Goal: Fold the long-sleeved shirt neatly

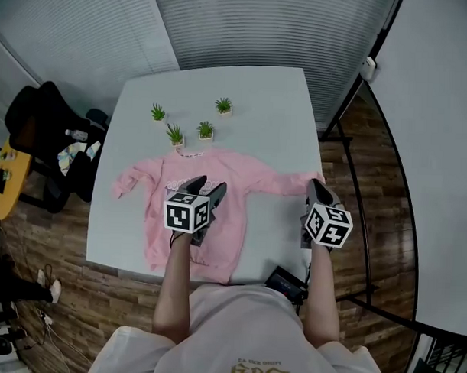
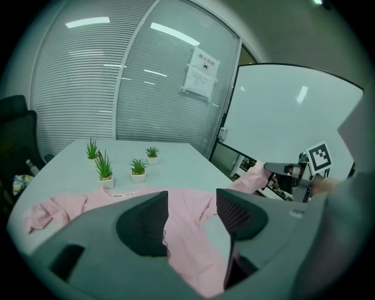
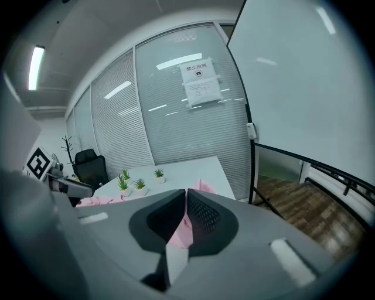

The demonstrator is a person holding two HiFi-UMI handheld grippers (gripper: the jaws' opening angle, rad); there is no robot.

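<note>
Lying face up, the pink long-sleeved shirt (image 1: 160, 217) is spread across the near half of the white table (image 1: 244, 98), collar toward 12 o'clock and hem by the table's edge at 6 o'clock. Its left sleeve (image 1: 130, 182) runs out toward 9 o'clock and lies bunched at the cuff. Its right sleeve (image 1: 283, 182) stretches toward 3 o'clock, where the right gripper (image 1: 317, 186) is clenched on its end: the jaws stand together with pink cloth pinched between them, and the sleeve is lifted off the table at that end. The left gripper (image 1: 208, 186) hangs over the chest of the shirt, released, its jaws well apart with nothing held; only the cloth below shows through the gap. Beyond the collar, at 12 o'clock, four small potted plants (image 1: 206, 130) stand in a loose cluster. A black office chair (image 1: 44, 129) sits off the table at 9 o'clock, and a whiteboard (image 1: 433, 151) stands at 3 o'clock.
</note>
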